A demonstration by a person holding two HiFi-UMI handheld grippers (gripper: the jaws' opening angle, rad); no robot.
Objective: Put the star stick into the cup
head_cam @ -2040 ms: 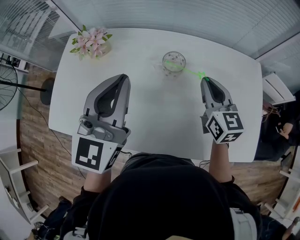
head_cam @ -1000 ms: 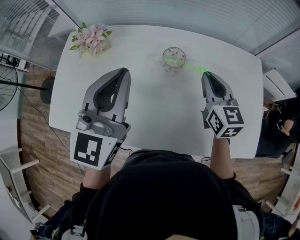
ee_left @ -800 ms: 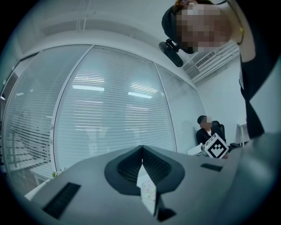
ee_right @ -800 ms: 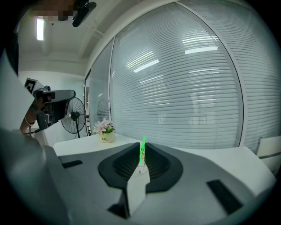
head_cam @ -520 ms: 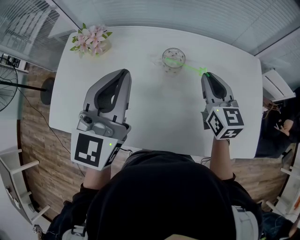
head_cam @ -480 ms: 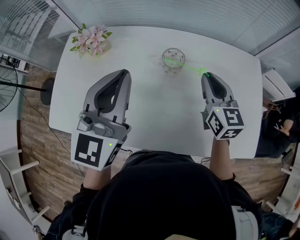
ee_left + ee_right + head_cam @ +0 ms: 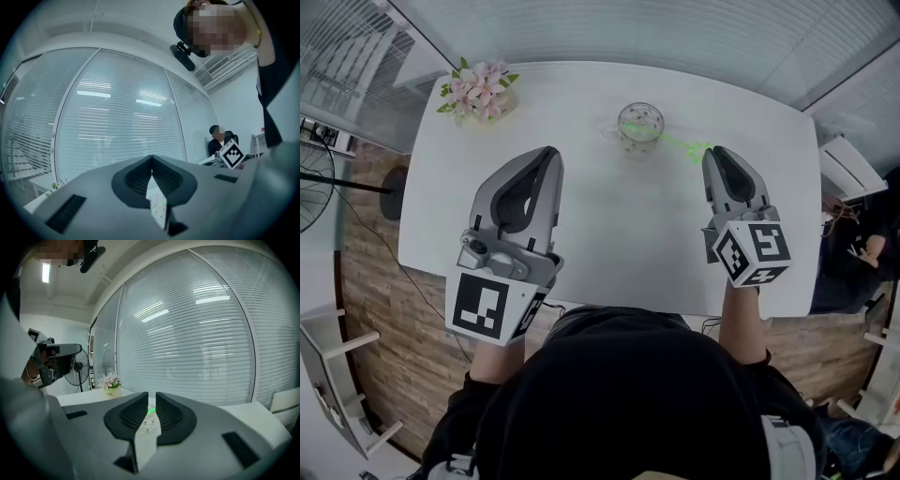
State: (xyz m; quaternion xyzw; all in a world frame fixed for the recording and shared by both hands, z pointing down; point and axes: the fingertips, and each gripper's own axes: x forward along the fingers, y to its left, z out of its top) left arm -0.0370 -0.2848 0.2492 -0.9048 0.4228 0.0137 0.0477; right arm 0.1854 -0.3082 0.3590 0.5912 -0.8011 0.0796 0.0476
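While the thin green star stick [image 7: 673, 142] leans in the clear glass cup [image 7: 628, 114], the right gripper [image 7: 712, 153] shows parted jaws beside it; the left gripper [image 7: 549, 154] is clenched, empty.

A white table [image 7: 609, 225] with rounded corners stands on a wood-plank floor [image 7: 384, 309], and on its top sit a small pot of pink flowers [image 7: 475, 92] in the corner at 10 o'clock and a clear glass cup [image 7: 640, 125] at 12 o'clock near the far edge, well apart from each other.
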